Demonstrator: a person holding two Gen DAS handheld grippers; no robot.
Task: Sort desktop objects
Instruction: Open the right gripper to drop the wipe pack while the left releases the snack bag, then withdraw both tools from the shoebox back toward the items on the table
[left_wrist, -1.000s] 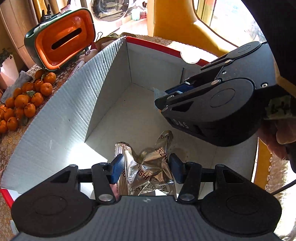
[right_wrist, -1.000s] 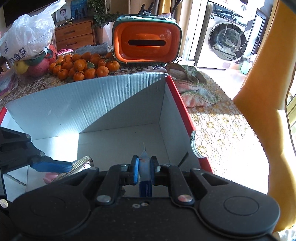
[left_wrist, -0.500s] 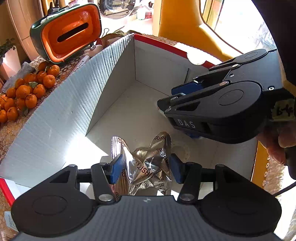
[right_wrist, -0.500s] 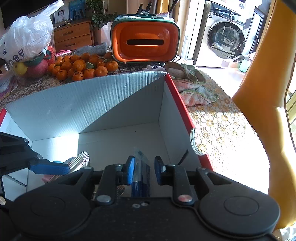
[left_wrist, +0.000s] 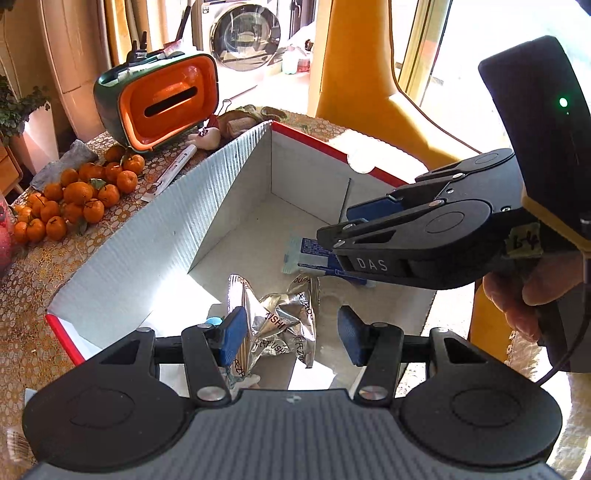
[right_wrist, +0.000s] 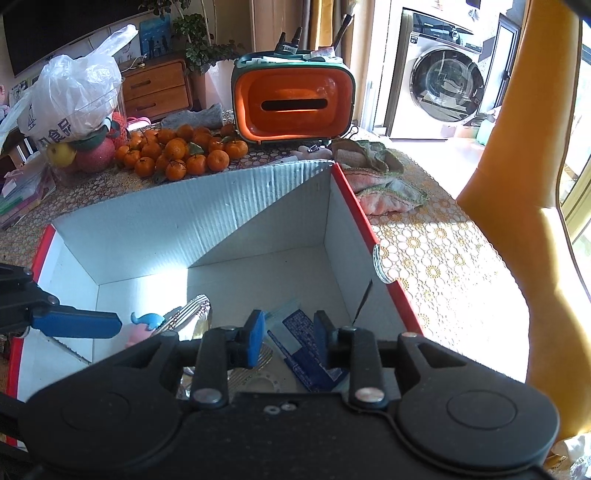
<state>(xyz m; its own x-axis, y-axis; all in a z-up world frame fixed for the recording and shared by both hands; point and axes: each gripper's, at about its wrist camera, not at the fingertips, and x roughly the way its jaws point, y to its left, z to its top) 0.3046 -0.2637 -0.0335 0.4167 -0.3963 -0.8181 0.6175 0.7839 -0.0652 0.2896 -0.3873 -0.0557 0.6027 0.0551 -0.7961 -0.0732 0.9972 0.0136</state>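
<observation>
Claws (left_wrist: 290, 330) (right_wrist: 288, 338) hover agape over box (left_wrist: 155, 236).

White box (right_wrist: 155, 236) with red rim, crinkled silver wrapper (left_wrist: 284, 325), blue-and-white packet (right_wrist: 306, 339), orange tangerines (right_wrist: 181, 151), gold lace-patterned tablecloth (right_wrist: 443, 266), blue finger pads (left_wrist: 231, 334)

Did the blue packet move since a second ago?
Yes. The blue packet has left the right gripper, whose jaws opened, and dropped to the floor of the white box, beside the silver wrapper.
</observation>
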